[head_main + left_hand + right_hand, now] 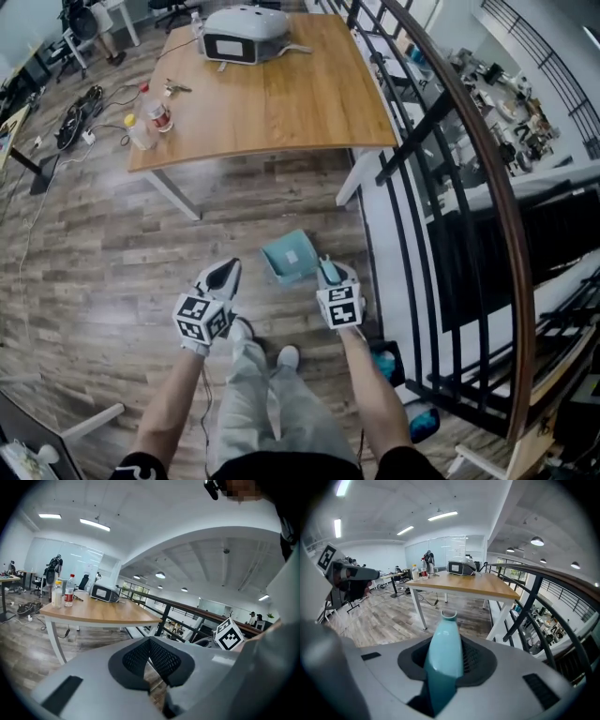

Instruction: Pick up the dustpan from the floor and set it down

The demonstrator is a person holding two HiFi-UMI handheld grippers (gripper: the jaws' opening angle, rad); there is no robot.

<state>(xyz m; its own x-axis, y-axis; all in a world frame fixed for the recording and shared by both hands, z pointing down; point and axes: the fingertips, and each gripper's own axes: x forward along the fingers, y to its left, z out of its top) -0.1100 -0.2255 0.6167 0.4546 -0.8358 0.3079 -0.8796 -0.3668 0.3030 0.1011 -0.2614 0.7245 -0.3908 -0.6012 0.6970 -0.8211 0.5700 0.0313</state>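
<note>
Lift step: my right gripper (326, 270) clamps the dustpan (289, 258) handle; left gripper (223, 275) closed, empty. Next: lower flat onto floor (112, 262).

a wooden table (300, 103) bears a grey device (246, 34) and bottles (161, 116).

Both arms stretched out ahead, side by side. Left gripper (228, 270) pinched shut, nothing in it. Right gripper (327, 272) clamped tight round the dustpan (444, 653) handle.
</note>
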